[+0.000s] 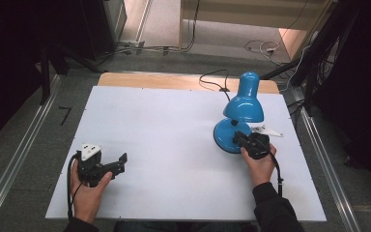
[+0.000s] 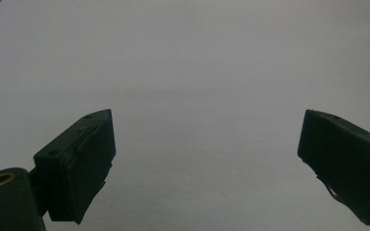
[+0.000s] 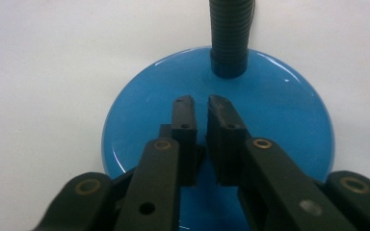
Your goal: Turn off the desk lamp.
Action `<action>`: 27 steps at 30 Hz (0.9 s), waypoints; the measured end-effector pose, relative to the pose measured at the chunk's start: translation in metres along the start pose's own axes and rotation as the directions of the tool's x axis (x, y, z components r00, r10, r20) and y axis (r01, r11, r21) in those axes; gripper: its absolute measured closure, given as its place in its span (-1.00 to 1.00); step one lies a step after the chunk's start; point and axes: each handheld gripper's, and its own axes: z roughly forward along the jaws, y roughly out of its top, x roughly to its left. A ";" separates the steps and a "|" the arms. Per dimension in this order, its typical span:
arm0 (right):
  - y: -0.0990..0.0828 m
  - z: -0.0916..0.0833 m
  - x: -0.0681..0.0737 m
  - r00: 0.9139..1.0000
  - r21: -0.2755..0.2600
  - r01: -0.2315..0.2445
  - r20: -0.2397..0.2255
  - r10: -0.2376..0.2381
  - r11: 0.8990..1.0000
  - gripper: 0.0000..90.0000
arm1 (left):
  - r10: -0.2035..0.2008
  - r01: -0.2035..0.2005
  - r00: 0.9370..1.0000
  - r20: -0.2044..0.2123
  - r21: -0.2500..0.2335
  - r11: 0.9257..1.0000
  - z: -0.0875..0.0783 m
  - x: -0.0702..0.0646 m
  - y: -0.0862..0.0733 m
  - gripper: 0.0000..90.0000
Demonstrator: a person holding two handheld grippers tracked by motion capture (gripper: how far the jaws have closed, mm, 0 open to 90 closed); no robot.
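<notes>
Here, right gripper (image 3: 200,108) jaws over blue lamp (image 1: 241,108) base (image 3: 279,120)

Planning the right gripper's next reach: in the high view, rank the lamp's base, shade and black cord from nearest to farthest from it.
1. Lamp base, directly at the right gripper.
2. Shade, above and beyond the base.
3. Black cord, at the table's far edge.
</notes>
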 end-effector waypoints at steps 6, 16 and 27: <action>0.002 -0.004 -0.004 1.000 -0.011 -0.015 -0.002 0.015 1.000 0.39 | 0.000 0.000 1.000 0.000 0.000 1.000 0.000 0.000 0.000 -0.85; 0.002 -0.007 -0.004 1.000 -0.018 -0.015 -0.011 0.015 1.000 -0.18 | 0.000 0.000 1.000 0.002 0.002 1.000 0.000 0.000 0.000 -0.85; 0.002 -0.007 -0.005 1.000 -0.014 -0.028 0.007 0.028 1.000 -0.53 | 0.000 0.000 1.000 0.002 0.002 1.000 0.000 0.000 0.000 -0.85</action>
